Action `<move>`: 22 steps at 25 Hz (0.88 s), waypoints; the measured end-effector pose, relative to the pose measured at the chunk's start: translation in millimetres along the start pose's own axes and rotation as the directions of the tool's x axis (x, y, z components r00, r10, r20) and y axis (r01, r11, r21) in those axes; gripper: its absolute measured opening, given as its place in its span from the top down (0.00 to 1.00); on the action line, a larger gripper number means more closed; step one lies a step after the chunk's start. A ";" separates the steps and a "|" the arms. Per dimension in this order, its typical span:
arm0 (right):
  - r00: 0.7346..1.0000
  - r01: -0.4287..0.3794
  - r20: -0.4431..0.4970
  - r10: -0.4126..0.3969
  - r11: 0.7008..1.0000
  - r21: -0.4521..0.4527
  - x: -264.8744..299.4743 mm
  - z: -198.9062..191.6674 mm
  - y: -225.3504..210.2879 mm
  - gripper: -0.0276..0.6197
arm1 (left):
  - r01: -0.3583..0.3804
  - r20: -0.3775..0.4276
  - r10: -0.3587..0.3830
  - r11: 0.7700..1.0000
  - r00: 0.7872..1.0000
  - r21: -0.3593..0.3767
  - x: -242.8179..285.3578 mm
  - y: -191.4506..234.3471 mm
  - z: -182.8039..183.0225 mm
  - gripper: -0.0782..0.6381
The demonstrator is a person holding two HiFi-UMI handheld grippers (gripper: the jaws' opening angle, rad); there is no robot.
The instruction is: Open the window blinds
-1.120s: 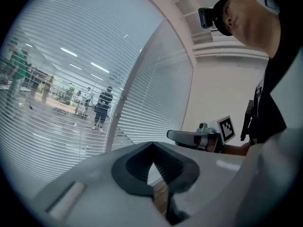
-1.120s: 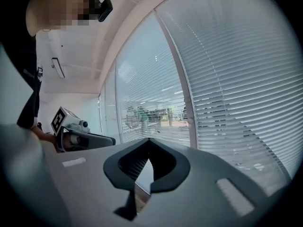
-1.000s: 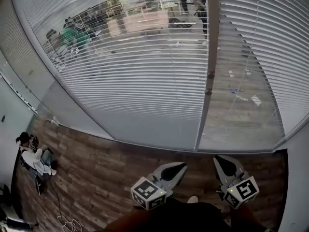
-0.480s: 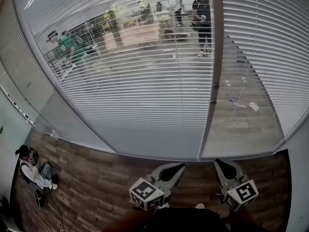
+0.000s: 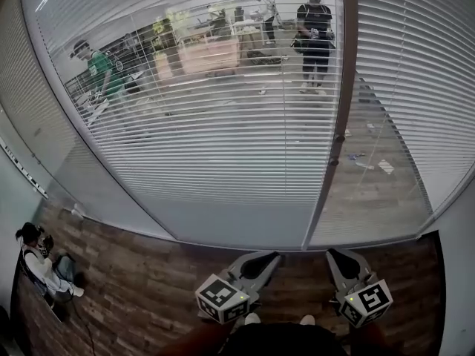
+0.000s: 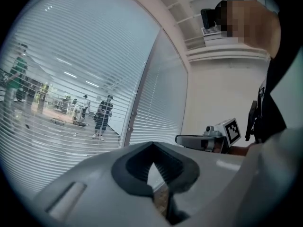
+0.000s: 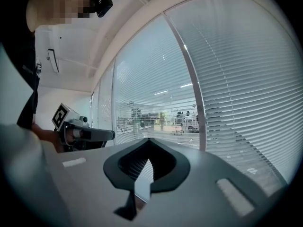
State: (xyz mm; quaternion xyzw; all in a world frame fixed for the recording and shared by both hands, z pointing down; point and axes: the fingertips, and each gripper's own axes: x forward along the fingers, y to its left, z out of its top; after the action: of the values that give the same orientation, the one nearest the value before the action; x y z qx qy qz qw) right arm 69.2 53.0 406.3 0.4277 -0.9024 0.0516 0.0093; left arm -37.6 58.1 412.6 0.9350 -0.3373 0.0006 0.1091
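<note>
The blinds (image 5: 223, 124) hang on the far side, ahead of both claws, with slats running left to right. The left claw (image 5: 271, 258) and right claw (image 5: 338, 256) are pinched shut and empty. The upright frame post (image 5: 338, 110) stands nearer the right claw.

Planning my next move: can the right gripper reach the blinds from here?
Likely not yet: nothing blocks it, but the shut right gripper sits short of the blinds, wooden floor showing between.

Left gripper (image 6: 152, 148) jaws together, blinds (image 6: 71, 79) ahead
</note>
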 end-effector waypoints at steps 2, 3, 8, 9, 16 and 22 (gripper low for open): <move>1.000 0.015 -0.007 -0.015 1.000 -0.014 1.5 0.1 -3.1 0.92 | 0.004 0.010 -0.004 1.000 1.000 0.006 1.6 3.6 2.1 0.89; 1.000 0.021 -0.005 -0.021 1.000 -0.015 1.8 -0.2 -4.3 0.92 | 0.005 0.013 -0.005 1.000 1.000 0.012 2.2 5.0 1.0 0.89; 1.000 0.028 -0.010 -0.029 0.999 -0.018 7.6 10.9 -3.7 0.92 | 0.017 0.010 -0.017 1.000 1.000 0.002 3.6 8.2 8.0 0.89; 1.000 0.025 -0.009 -0.025 1.000 -0.019 10.6 15.9 -3.4 0.92 | 0.020 0.014 -0.020 1.000 1.000 -0.008 4.2 9.1 14.6 0.89; 1.000 0.023 -0.015 -0.023 1.000 -0.011 19.1 17.7 -4.3 0.92 | 0.023 0.011 -0.023 1.000 1.000 -0.009 6.4 15.6 16.2 0.89; 1.000 0.002 0.003 -0.002 1.000 -0.007 26.2 22.7 0.9 0.92 | 0.017 0.000 -0.017 1.000 1.000 -0.005 2.8 21.7 12.8 0.89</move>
State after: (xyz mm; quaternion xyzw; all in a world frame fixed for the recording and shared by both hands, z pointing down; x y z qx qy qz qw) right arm 52.5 31.0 385.3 0.4288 -0.9021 0.0477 0.0096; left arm -50.0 37.4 404.8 0.9376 -0.3292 -0.0010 0.1116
